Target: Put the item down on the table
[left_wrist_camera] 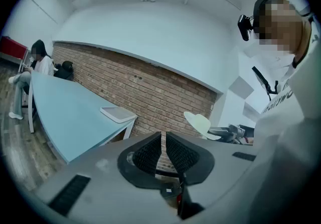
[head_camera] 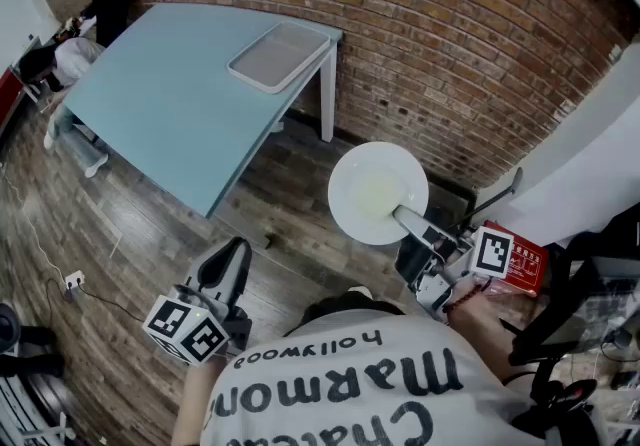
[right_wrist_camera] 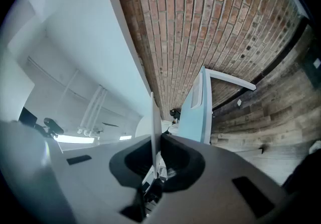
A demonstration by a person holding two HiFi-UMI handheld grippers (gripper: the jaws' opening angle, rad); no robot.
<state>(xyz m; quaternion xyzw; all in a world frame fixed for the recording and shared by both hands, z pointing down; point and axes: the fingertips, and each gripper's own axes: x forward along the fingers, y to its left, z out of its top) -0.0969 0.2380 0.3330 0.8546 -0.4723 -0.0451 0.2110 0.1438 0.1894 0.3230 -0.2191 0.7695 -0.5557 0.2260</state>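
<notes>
A white round plate (head_camera: 378,190) hangs in the air over the wooden floor, held level by its near rim in my right gripper (head_camera: 411,225), which is shut on it. In the right gripper view the plate (right_wrist_camera: 152,117) shows edge-on as a thin white blade between the jaws of the right gripper (right_wrist_camera: 156,143). The light-blue table (head_camera: 165,104) stands to the upper left, apart from the plate. My left gripper (head_camera: 228,269) hangs low at the left, shut with nothing in it (left_wrist_camera: 163,141). The left gripper view also catches the plate (left_wrist_camera: 198,122).
A pale tray (head_camera: 279,56) lies on the table's far right corner by the brick wall (head_camera: 450,44). A person sits at the table's far left end (head_camera: 75,52). A red box (head_camera: 522,270) and dark equipment crowd the right side.
</notes>
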